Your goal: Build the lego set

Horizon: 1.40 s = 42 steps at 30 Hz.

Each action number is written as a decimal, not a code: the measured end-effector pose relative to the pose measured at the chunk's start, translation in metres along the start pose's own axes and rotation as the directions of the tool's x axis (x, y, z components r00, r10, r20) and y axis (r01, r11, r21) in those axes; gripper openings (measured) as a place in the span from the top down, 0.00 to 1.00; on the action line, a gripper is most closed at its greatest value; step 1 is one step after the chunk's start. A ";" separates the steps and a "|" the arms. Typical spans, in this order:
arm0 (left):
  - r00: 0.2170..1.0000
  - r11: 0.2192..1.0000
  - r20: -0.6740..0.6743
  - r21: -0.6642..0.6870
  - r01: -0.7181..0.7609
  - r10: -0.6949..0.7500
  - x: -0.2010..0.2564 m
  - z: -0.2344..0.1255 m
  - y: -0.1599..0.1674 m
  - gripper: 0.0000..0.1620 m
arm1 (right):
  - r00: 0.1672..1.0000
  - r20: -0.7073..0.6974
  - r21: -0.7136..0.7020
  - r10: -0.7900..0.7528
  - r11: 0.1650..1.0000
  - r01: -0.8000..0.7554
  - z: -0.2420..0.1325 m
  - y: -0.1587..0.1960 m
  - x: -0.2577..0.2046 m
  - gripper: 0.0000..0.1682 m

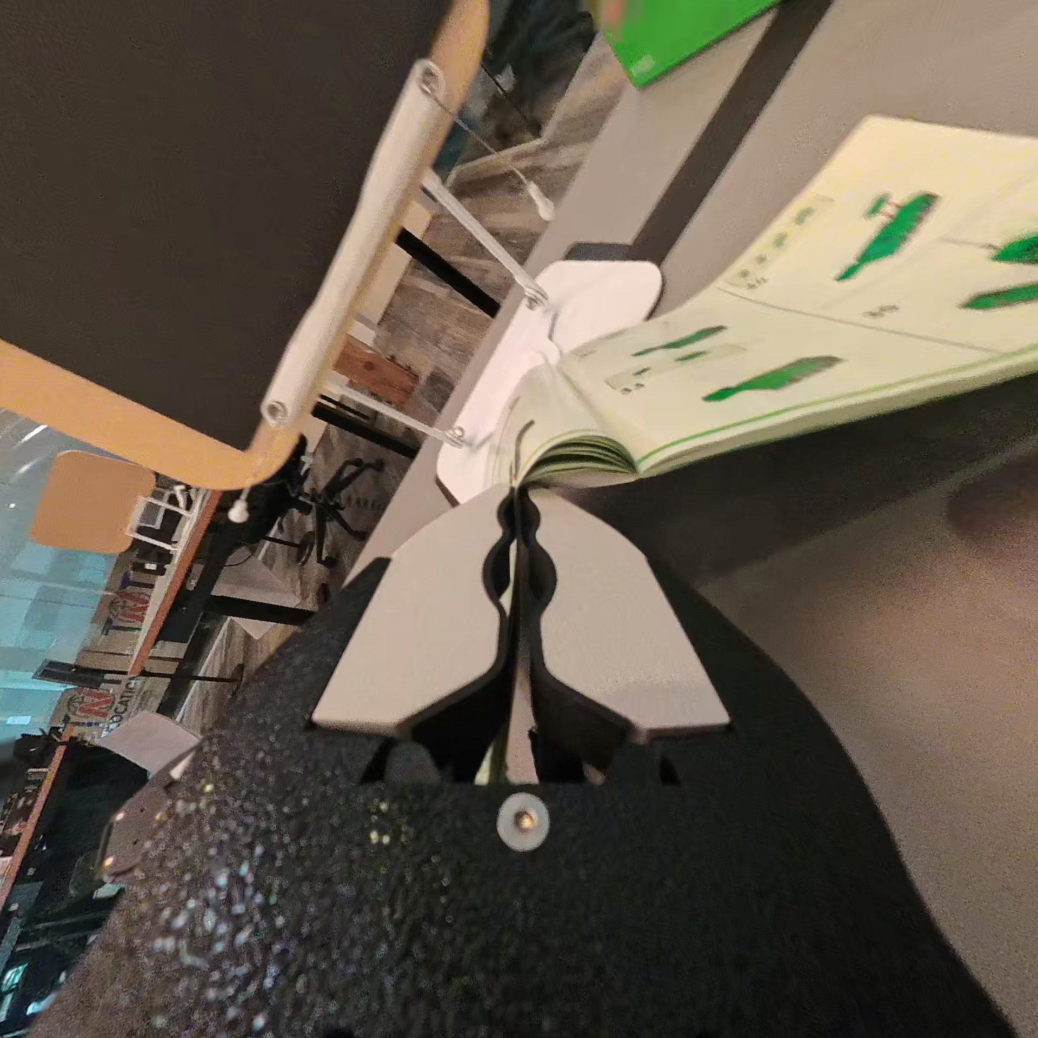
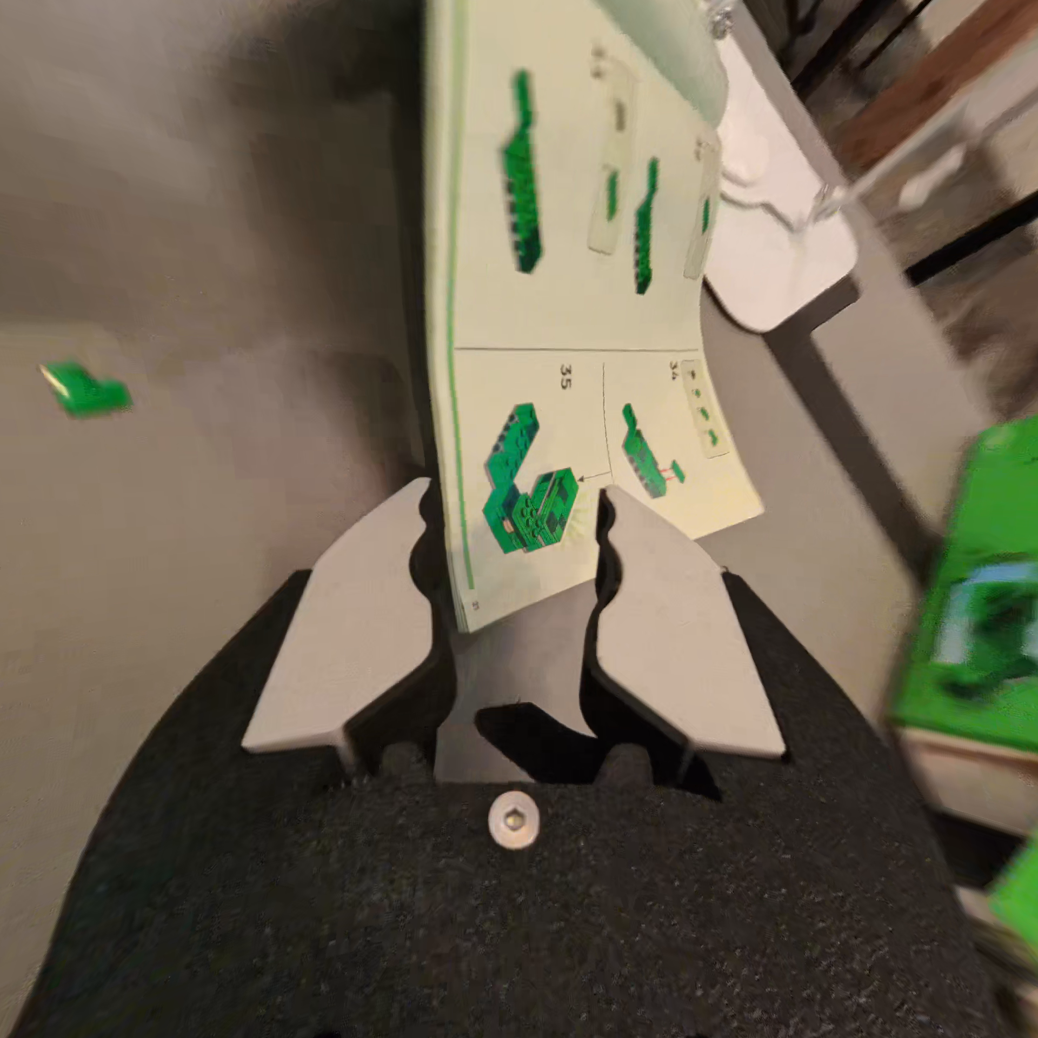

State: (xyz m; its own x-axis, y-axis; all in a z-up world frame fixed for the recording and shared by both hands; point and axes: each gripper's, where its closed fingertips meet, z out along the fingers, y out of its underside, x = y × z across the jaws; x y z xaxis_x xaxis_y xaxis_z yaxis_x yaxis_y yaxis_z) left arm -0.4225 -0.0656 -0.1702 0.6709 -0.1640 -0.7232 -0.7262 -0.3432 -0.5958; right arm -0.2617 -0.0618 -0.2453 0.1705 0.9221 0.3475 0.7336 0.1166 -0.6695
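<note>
An open instruction booklet (image 1: 814,314) with pictures of green builds lies on the grey table (image 1: 842,702). My left gripper (image 1: 519,497) is shut, with a thin sheet of the booklet pinched between its fingers at the booklet's near corner. In the right wrist view the booklet (image 2: 561,224) curves upward. My right gripper (image 2: 517,488) is open and empty, with the booklet's lower corner lying between and beyond its fingers. A small green lego piece (image 2: 87,390) lies alone on the table (image 2: 196,224) at the far left.
A green lego box (image 2: 977,590) stands at the right and also shows in the left wrist view (image 1: 674,39). A white chair seat (image 2: 781,236) sits past the table edge. A chair with a dark back (image 1: 196,196) and more furniture stand beyond.
</note>
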 end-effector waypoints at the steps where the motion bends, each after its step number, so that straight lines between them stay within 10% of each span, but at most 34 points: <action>1: 1.000 1.000 0.016 0.016 0.006 -0.007 -0.005 0.001 -0.005 1.00 | 0.987 0.071 0.047 0.141 0.988 -0.145 -0.007 -0.003 0.001 0.67; 6: 0.995 0.992 0.097 0.128 0.007 -0.020 -0.038 0.001 -0.045 1.00 | 0.666 0.430 0.171 0.609 0.670 -0.723 -0.030 -0.018 0.024 0.66; 14: 0.971 0.947 0.209 0.319 0.042 -0.113 -0.098 -0.025 -0.108 1.00 | 0.400 0.619 0.185 0.676 0.369 -0.911 -0.013 -0.049 0.031 0.61; 21: 0.940 0.905 0.277 0.420 0.067 -0.198 -0.143 -0.051 -0.142 1.00 | 0.052 0.874 0.097 0.483 -0.069 -0.993 -0.009 -0.112 0.038 0.56; 30: 0.918 0.883 0.337 0.468 0.030 -0.210 -0.170 -0.077 -0.164 1.00 | -0.156 0.987 -0.143 0.029 -0.263 -0.954 -0.026 -0.157 0.054 0.56; 35: 0.896 0.913 0.401 0.407 0.010 -0.189 -0.175 -0.082 -0.128 1.00 | 0.047 0.997 0.056 0.060 -0.156 -0.986 -0.043 -0.159 0.075 0.98; 42: 0.766 0.933 0.642 0.258 -0.250 0.027 -0.197 -0.079 -0.089 1.00 | 0.597 0.773 0.518 0.213 0.331 -0.789 -0.045 -0.203 0.133 0.99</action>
State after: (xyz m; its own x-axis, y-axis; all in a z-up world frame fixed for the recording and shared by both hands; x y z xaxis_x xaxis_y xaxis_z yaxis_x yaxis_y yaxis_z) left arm -0.4783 -0.0762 0.0533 0.3974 0.4589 -0.7947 -0.8841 -0.0405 -0.4655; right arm -0.3583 0.0203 -0.0336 -0.2506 0.8607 -0.4432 -0.2323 -0.4979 -0.8355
